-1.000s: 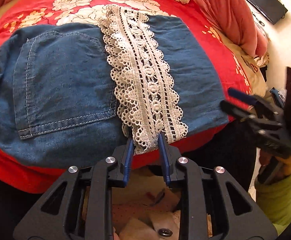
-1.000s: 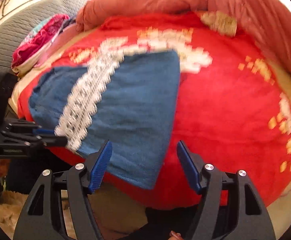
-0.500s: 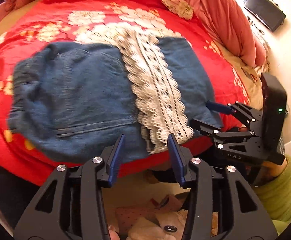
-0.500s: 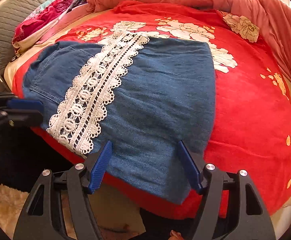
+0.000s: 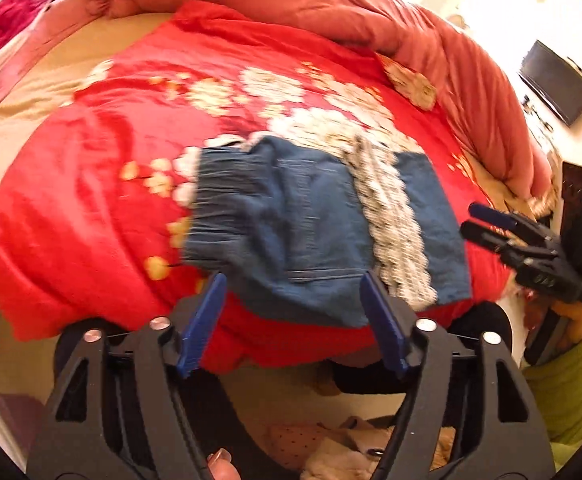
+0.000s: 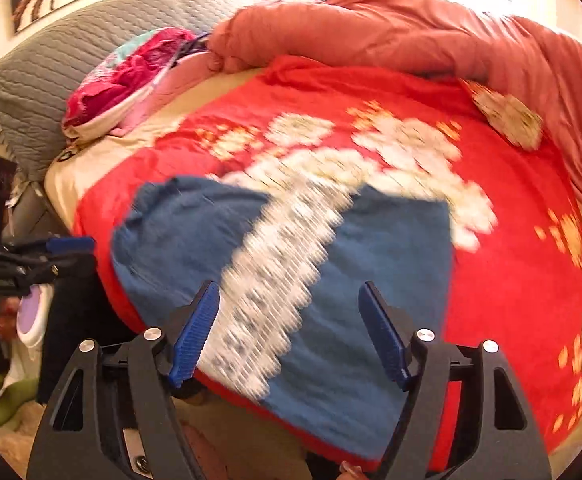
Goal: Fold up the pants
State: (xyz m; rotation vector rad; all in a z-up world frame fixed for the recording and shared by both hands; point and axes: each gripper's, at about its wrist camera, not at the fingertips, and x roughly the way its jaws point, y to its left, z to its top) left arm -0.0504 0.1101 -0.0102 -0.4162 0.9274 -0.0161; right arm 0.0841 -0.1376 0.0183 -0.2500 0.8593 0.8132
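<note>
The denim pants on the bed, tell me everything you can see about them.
The pants are blue denim, folded into a compact, roughly rectangular bundle. A band of white lace trim runs across the top layer, from far edge to near edge. A stitched seam, seemingly a pocket edge, shows in the left wrist view, though both views are motion-blurred. The pants lie flat on the red floral blanket near the bed's front edge. Both hand-held grippers, left and right, are open and not holding them.

Black-framed left claw, ribbed blue pads, silver screws.
</note>
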